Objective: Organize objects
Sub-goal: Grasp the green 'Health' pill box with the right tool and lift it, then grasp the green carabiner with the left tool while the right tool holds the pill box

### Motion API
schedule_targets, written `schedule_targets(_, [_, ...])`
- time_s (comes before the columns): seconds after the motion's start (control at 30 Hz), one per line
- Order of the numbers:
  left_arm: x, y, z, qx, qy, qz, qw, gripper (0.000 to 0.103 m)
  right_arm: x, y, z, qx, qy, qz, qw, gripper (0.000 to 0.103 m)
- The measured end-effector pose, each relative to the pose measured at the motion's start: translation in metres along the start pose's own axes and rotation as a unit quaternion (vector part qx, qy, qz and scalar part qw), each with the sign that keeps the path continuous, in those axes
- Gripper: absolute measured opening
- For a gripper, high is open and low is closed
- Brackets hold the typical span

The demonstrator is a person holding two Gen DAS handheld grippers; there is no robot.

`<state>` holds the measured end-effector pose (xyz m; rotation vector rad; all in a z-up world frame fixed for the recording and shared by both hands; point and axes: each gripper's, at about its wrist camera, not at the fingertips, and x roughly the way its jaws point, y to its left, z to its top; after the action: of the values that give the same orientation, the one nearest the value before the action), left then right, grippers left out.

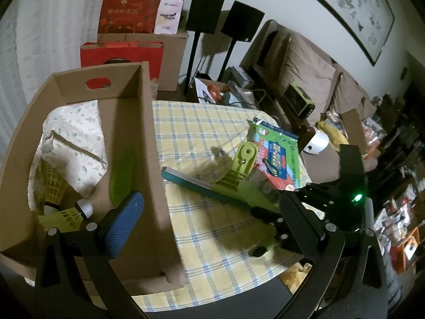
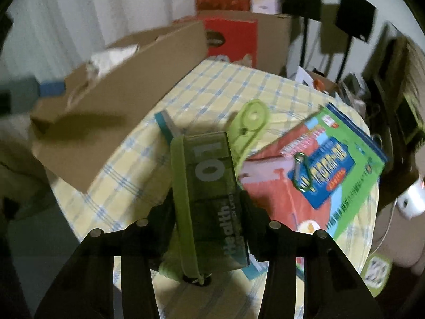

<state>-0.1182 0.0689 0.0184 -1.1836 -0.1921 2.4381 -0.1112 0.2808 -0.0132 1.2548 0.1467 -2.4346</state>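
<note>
Right gripper [image 2: 207, 212]: jaws drawn in on a dark green flat case [image 2: 209, 186] with a lime band, pads pressing its two sides; lower centre of the right wrist view.
Case position: raised over the checked tablecloth [image 2: 212, 85], tilted, its far end over a lime green clip tool [image 2: 249, 122].
Left gripper [image 1: 209, 220]: jaws wide apart, nothing between them; blue pad [image 1: 122, 223] at lower left, inside the cardboard box [image 1: 148, 138] wall.
Box contents: floral cloth [image 1: 74, 138], yellow shuttlecocks [image 1: 53, 183], a green item against the inner wall.
Table, right side: colourful booklet [image 2: 332, 164] lying flat, a small green carabiner [image 2: 300, 159] on its cover.
Teal strip [image 1: 191, 180]: lying on the cloth, centre of the left wrist view, beside the clip tool.
Background, upper frame: red bags, two black speakers on stands.
</note>
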Motion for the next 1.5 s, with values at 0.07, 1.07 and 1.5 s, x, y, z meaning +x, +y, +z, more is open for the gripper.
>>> schedule_targets(0.07, [0.002,-0.005,0.001,0.002,0.002,-0.001,1.0,0.103,-0.013,-0.011,-0.002,0.033,-0.015,-0.003,0.999,0.046])
schedule_targets(1.07, [0.155,-0.119,0.026,0.012,0.14,-0.028,0.9897,0.05,-0.132,-0.099,-0.05,0.22,-0.089,-0.107,0.965,0.046])
schedule_targets(1.5, [0.198,-0.124,0.029,-0.002,0.156,0.004,0.9878,0.045,-0.129,-0.111,-0.065,0.235,-0.085,-0.107,0.962,0.046])
